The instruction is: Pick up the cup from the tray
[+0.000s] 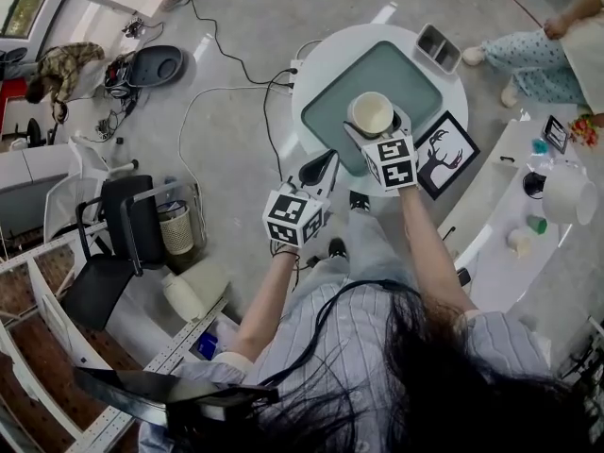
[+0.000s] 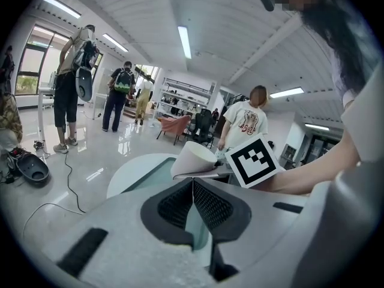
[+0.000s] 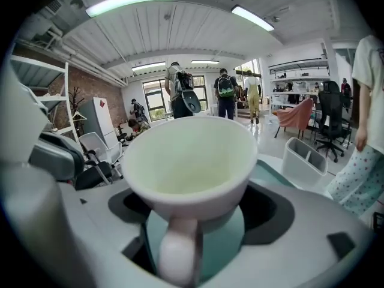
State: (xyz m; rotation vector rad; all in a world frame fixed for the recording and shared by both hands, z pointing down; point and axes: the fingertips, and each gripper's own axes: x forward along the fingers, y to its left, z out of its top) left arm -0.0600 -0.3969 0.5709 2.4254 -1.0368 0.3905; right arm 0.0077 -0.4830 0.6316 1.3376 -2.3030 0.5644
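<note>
A cream cup [image 1: 372, 113] hangs over the teal tray [image 1: 415, 74] on the round white table [image 1: 326, 55]. My right gripper [image 1: 379, 132] is shut on the cup's handle; in the right gripper view the cup [image 3: 191, 161] fills the middle, with its handle between the jaws of the right gripper [image 3: 183, 236]. The left gripper [image 1: 326, 165] is shut and empty at the table's near left edge, apart from the cup. From the left gripper view, the left gripper [image 2: 192, 183] points at the tilted cup [image 2: 193, 159] and the right gripper's marker cube [image 2: 254, 161].
A grey divided container [image 1: 438, 47] stands at the table's far right edge, and a framed deer picture [image 1: 444, 154] leans at its near right. A white counter [image 1: 566, 192] with small items is at right, a black chair [image 1: 123, 225] and floor cables [image 1: 226, 45] at left. A seated person [image 1: 538, 50] is beyond the table.
</note>
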